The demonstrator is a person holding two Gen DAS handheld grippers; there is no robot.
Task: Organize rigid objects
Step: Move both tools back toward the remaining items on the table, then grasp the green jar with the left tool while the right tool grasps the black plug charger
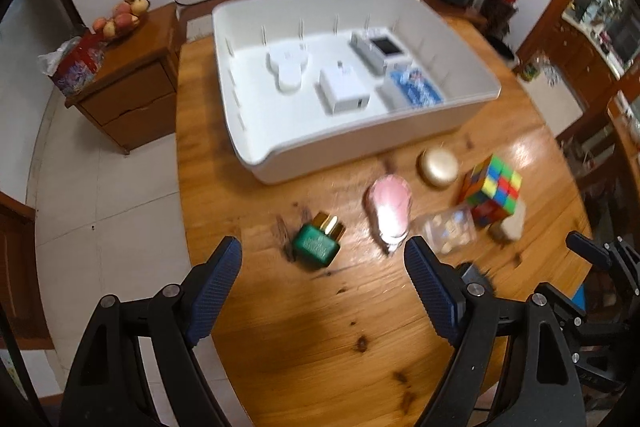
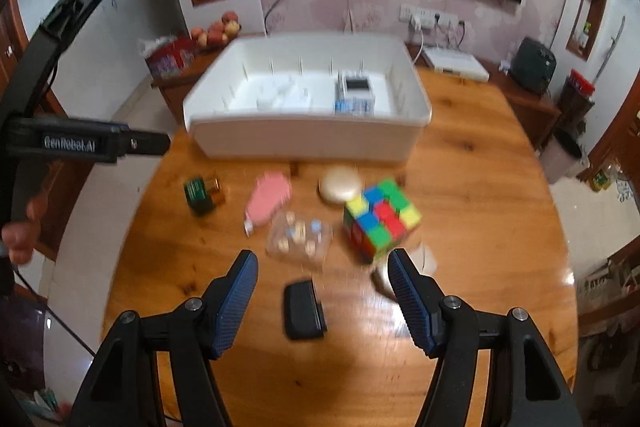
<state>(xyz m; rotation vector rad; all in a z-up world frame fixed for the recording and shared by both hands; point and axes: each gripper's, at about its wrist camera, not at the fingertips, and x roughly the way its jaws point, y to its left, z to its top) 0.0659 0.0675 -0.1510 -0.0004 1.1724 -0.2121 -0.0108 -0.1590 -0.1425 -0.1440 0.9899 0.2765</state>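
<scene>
A white bin (image 1: 240,115) (image 2: 304,137) stands at the table's far side and holds several white gadgets. In front of it lie a green bottle with a gold cap (image 1: 318,242) (image 2: 200,191), a pink object (image 1: 390,213) (image 2: 267,203), a gold round case (image 1: 438,169) (image 2: 340,185), a colour cube (image 1: 492,193) (image 2: 380,221), a clear box of small pieces (image 1: 448,229) (image 2: 298,237) and a black case (image 2: 304,309). My left gripper (image 1: 322,259) is open and empty, just short of the green bottle. My right gripper (image 2: 322,267) is open and empty, above the black case.
The round wooden table (image 1: 320,327) (image 2: 480,227) drops off to tiled floor on the left. A wooden cabinet (image 1: 136,87) with a fruit bowl stands at the far left. A beige object (image 1: 512,225) (image 2: 426,259) lies beside the cube. The left gripper's body (image 2: 88,143) shows at the left.
</scene>
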